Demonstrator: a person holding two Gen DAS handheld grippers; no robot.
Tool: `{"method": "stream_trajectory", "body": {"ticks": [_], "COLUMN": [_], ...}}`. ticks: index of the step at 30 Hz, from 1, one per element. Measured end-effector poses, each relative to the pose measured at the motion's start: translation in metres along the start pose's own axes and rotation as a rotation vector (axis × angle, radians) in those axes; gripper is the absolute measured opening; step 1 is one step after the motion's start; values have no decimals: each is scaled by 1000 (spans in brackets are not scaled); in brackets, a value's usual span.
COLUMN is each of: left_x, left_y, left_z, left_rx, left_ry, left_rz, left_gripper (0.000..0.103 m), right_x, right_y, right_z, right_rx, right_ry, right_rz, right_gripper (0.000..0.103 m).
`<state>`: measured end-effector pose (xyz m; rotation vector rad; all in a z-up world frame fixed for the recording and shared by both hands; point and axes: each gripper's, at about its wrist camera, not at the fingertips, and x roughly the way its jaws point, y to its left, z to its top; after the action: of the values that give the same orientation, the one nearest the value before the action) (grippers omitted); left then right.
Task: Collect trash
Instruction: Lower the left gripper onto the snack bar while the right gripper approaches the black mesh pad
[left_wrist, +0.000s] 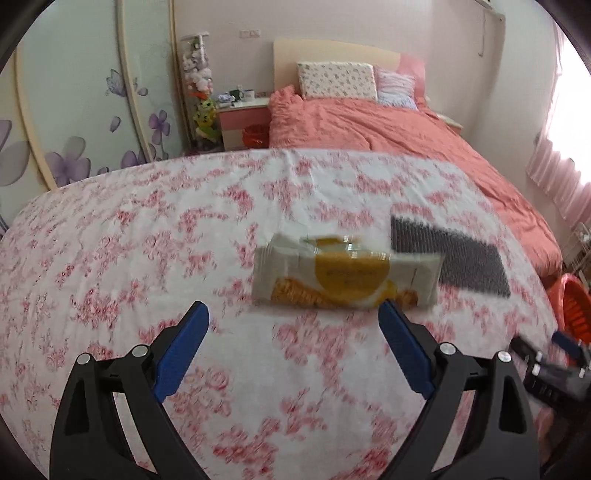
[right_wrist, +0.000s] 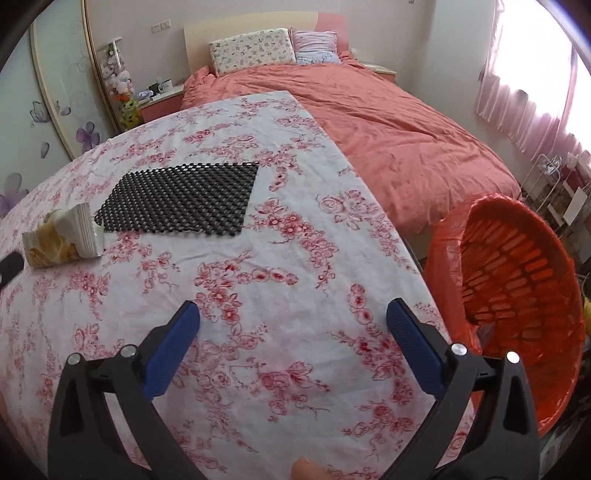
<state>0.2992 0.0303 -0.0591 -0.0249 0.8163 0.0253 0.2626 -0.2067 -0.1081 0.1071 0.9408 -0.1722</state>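
A white and orange snack wrapper (left_wrist: 347, 277) lies on the floral tablecloth (left_wrist: 147, 240), just beyond my left gripper (left_wrist: 293, 314), which is open and empty; its right fingertip is close to the wrapper's near edge. The wrapper also shows in the right wrist view (right_wrist: 59, 240) at the far left. My right gripper (right_wrist: 293, 314) is open and empty above the cloth (right_wrist: 277, 258). An orange bin with an orange liner (right_wrist: 517, 280) stands beside the table's right edge, to the right of my right gripper. The bin also shows in the left wrist view (left_wrist: 572, 302).
A black mesh mat (right_wrist: 184, 199) lies on the table behind the wrapper, also in the left wrist view (left_wrist: 454, 254). A bed with a salmon duvet (right_wrist: 388, 129) stands beyond the table. The other gripper (left_wrist: 546, 369) shows at the right edge. A dark object (right_wrist: 9, 267) is at the left edge.
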Motion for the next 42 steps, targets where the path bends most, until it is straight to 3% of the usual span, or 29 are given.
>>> {"method": "stream_trajectory", "body": {"ticks": [6, 9, 13, 23, 27, 30, 34, 38, 40, 42], "left_x": [18, 37, 48, 4, -7, 2, 21, 21, 21, 24], "left_y": [-27, -51, -61, 15, 23, 13, 10, 18, 23, 35], "left_z": [29, 42, 34, -18, -12, -7, -15, -25, -25, -23], "left_rx": [-60, -17, 46, 110, 55, 43, 12, -8, 25, 24], "left_ry": [27, 74, 117, 117, 91, 90, 151, 145, 143, 142], "left_rz": [-59, -30, 15, 13, -30, -12, -15, -26, -21, 0], "left_gripper": [92, 92, 92, 92, 92, 92, 77, 64, 58, 58], "right_x": [1, 1, 1, -1, 1, 0, 0, -1, -4, -7], "right_y": [-1, -1, -1, 5, 13, 13, 12, 12, 14, 18], "right_z": [0, 0, 0, -2, -1, -2, -2, -2, -2, 2], "right_rx": [2, 2, 2, -27, -62, -62, -62, -65, -78, -73], "right_ry": [5, 6, 5, -7, 3, 4, 4, 2, -11, -25], "right_rz": [-6, -6, -6, 61, 42, 45, 45, 53, 111, 167], "right_gripper": [100, 100, 100, 100, 100, 100, 100, 100, 98, 98]}}
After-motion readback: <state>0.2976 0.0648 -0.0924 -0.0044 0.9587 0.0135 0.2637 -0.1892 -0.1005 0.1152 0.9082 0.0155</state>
